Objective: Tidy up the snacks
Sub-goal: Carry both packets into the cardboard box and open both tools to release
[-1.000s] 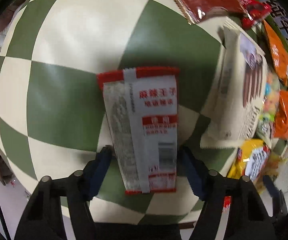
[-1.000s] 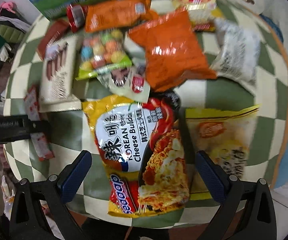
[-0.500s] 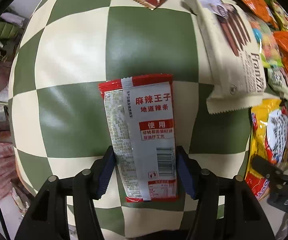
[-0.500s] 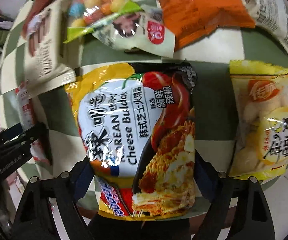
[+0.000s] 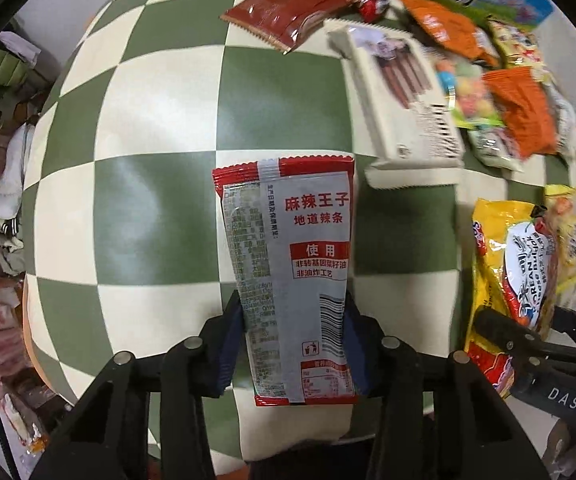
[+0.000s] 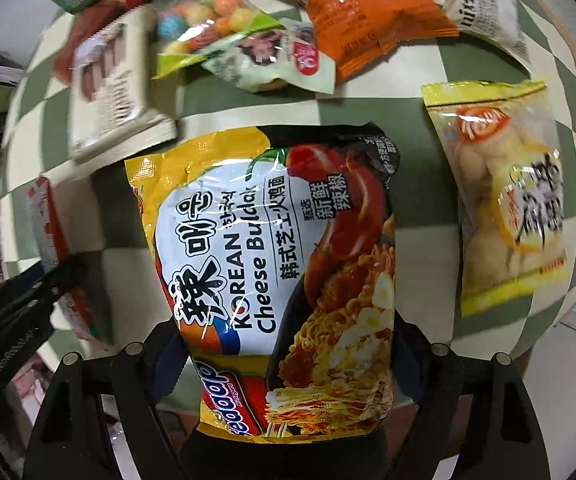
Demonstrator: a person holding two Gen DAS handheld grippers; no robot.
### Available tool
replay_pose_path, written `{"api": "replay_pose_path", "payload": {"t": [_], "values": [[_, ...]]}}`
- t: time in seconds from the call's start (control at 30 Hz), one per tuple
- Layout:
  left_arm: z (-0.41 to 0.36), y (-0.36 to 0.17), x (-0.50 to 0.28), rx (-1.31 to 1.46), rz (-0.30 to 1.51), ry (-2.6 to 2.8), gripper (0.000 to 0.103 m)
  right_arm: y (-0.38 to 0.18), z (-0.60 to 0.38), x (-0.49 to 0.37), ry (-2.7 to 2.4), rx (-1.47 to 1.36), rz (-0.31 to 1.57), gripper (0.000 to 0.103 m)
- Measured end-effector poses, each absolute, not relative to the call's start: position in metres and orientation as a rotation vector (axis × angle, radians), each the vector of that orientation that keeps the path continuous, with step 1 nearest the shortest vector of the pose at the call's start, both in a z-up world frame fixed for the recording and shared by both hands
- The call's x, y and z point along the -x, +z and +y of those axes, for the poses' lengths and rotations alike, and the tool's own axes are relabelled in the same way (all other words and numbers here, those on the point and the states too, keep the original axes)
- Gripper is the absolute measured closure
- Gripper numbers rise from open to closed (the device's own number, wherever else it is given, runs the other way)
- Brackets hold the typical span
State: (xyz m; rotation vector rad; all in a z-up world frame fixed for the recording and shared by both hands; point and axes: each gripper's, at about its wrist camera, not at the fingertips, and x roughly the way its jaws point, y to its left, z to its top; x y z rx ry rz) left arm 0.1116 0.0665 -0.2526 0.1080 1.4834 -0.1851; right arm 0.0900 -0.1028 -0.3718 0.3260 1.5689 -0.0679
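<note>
My left gripper [image 5: 294,344] is shut on a red-and-white spicy strip packet [image 5: 288,264], its jaws pressing both long edges of the lower half above the green-and-cream checkered table [image 5: 159,216]. My right gripper [image 6: 288,364] is shut on a yellow Korean Cheese Buldak noodle pack [image 6: 275,264], jaws against its two sides. The noodle pack also shows in the left wrist view [image 5: 516,264], with the right gripper's black body below it. The strip packet shows at the left edge of the right wrist view [image 6: 47,236].
A cream wafer-stick pack [image 5: 404,96], a dark red packet [image 5: 292,8], orange bags [image 6: 368,12], a colourful candy bag [image 6: 211,20], a white bag [image 6: 484,4] and a yellow snack bag [image 6: 508,216] lie on the table. Its near edge drops to the floor.
Both grippers have closed from open onto their packets: the left on the strip packet, the right on the noodle pack. Both views have shifted, and the packets look lifted.
</note>
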Motion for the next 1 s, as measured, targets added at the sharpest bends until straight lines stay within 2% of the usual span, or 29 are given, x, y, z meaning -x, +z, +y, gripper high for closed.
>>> {"api": "replay_pose_path", "payload": {"t": [0.33,0.47,0.63,0.77,1.0], "values": [[0.077,-0.154,-0.143,-0.062,1.379,-0.284,0.061,-0.3,-0.104,-0.106,0.041,-0.407,1.404,0.017],[0.043,-0.105,-0.177,-0.008,1.315,-0.322,0.061,-0.244,-0.131,-0.162,0.09,-0.403,1.308,0.017],[-0.007,-0.061,-0.267,0.015,1.245,-0.367,0.061,-0.178,-0.161,-0.251,0.117,-0.38,1.201,0.017],[-0.042,-0.062,-0.353,0.009,1.259,-0.348,0.061,-0.154,-0.192,-0.33,0.108,-0.353,1.183,0.017],[-0.067,-0.118,-0.464,0.032,1.409,-0.31,0.061,-0.216,-0.218,-0.464,0.071,-0.362,1.319,0.017]]}}
